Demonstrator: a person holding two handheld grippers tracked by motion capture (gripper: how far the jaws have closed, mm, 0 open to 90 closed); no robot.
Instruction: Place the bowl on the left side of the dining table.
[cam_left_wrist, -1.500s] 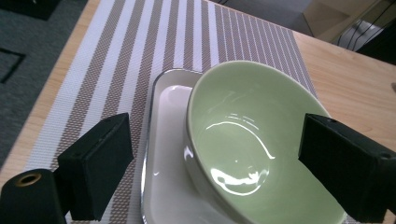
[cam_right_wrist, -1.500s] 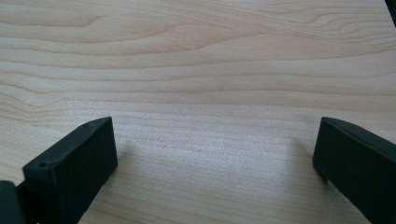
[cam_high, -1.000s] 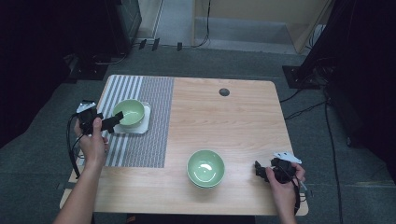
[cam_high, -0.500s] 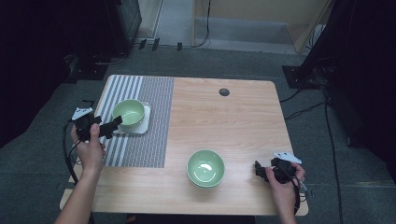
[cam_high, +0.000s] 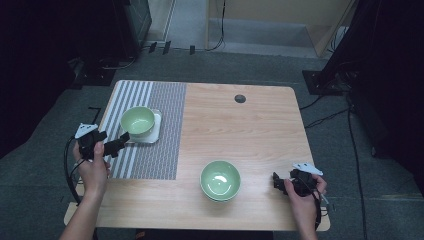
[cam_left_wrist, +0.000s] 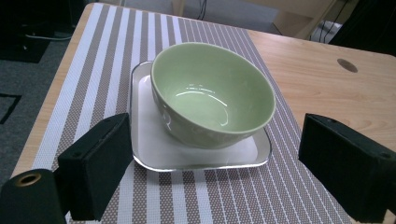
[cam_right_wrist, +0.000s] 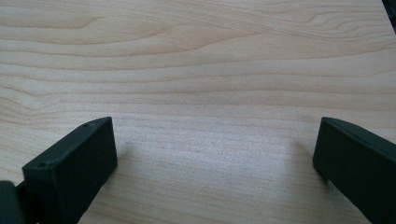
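while the left claw (cam_left_wrist: 212, 172) gapes wide near the green bowl (cam_left_wrist: 212, 95) on its tray (cam_left_wrist: 154, 151), the right claw (cam_right_wrist: 215, 172) gapes wide too.

Pale green bowl (cam_left_wrist: 212, 95), white tray (cam_left_wrist: 154, 149), brown-and-white striped mat (cam_left_wrist: 107, 51), black claws.

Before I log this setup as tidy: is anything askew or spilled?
The green bowl sits tilted on the white tray, leaning toward the left gripper. Nothing is spilled.

green bowl (cam_left_wrist: 212, 95), upright, on white tray (cam_left_wrist: 154, 149)
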